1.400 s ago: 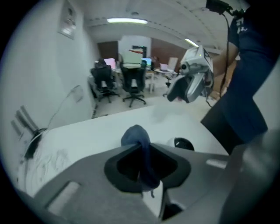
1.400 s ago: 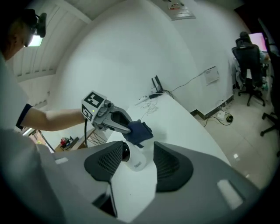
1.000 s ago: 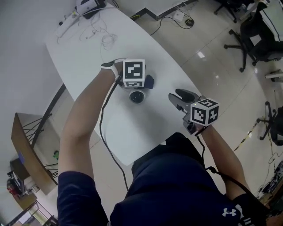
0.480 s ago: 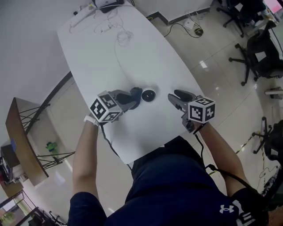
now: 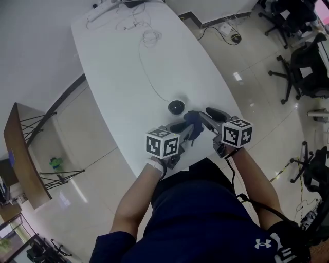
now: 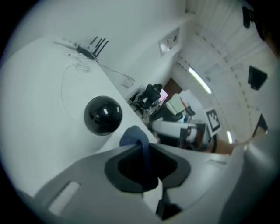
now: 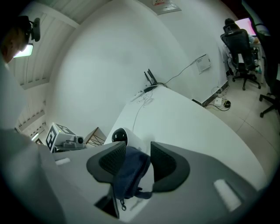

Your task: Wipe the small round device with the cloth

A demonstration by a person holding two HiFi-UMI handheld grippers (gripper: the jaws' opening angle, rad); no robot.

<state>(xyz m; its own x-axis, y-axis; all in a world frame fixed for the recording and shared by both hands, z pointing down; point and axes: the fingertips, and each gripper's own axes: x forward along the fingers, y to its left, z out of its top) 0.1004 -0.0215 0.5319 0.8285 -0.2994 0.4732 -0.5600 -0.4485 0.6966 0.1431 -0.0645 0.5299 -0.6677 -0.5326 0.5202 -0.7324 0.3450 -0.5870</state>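
Observation:
The small round device (image 5: pixel 176 107) is a black dome on a white base, standing near the front of the white table (image 5: pixel 123 67); it also shows as a device (image 6: pixel 103 115) in the left gripper view and a device (image 7: pixel 120 135) in the right one. My left gripper (image 5: pixel 193 127) is shut on a dark blue cloth (image 5: pixel 192 119), just to the near right of the device. The cloth (image 6: pixel 131 135) sticks out past the left gripper (image 6: pixel 142 148). My right gripper (image 5: pixel 204 114) faces the left one, and the cloth (image 7: pixel 129 173) hangs between the jaws of this right gripper (image 7: pixel 138 159), which stand apart.
A thin cable (image 5: pixel 149 72) runs from the device to a tangle of leads and gear (image 5: pixel 128 10) at the table's far end. Office chairs (image 5: pixel 303 61) stand on the floor at the right, a wooden shelf (image 5: pixel 23 154) at the left. The table's front edge is against my body.
My left gripper swung from the device's far left round to its near side, rolling over, and brought the cloth between the right gripper's jaws. The right gripper hardly moved.

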